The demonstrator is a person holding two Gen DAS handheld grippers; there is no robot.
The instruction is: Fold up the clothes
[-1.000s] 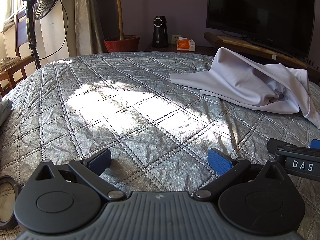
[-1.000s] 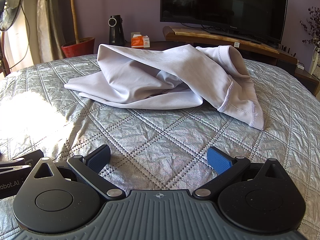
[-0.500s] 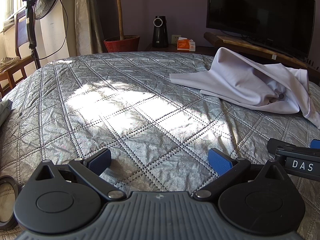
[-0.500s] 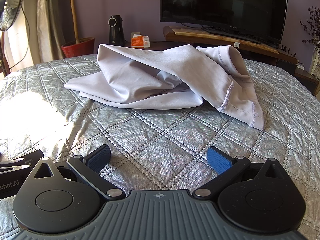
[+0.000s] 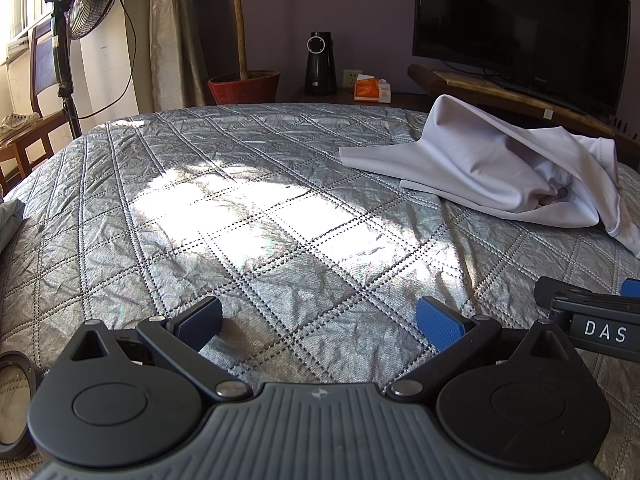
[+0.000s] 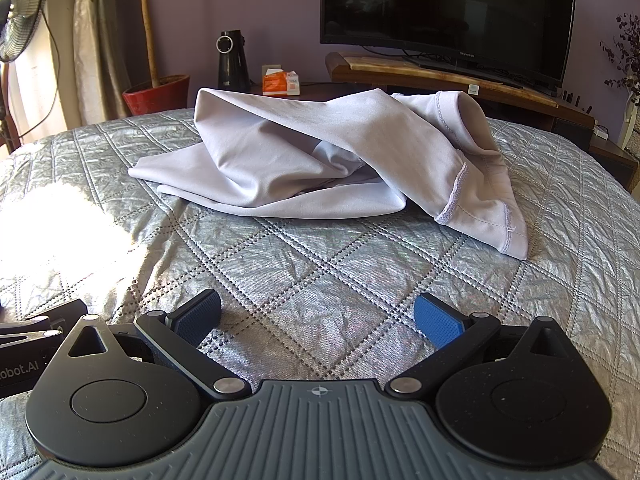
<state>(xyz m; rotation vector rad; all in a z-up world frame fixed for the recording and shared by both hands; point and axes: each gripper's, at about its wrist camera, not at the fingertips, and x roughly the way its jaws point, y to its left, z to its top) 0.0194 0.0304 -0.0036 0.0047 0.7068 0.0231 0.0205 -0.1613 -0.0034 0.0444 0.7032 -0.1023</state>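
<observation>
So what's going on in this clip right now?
A person holds two grippers low over a quilted silver bedspread. The left gripper and right gripper are both open and empty. A pale lilac garment lies crumpled and unfolded ahead, nearer the right gripper; neither gripper touches it.

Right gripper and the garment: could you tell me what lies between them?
Only bare quilt separates the open right gripper from the garment, as the right wrist view shows.
</observation>
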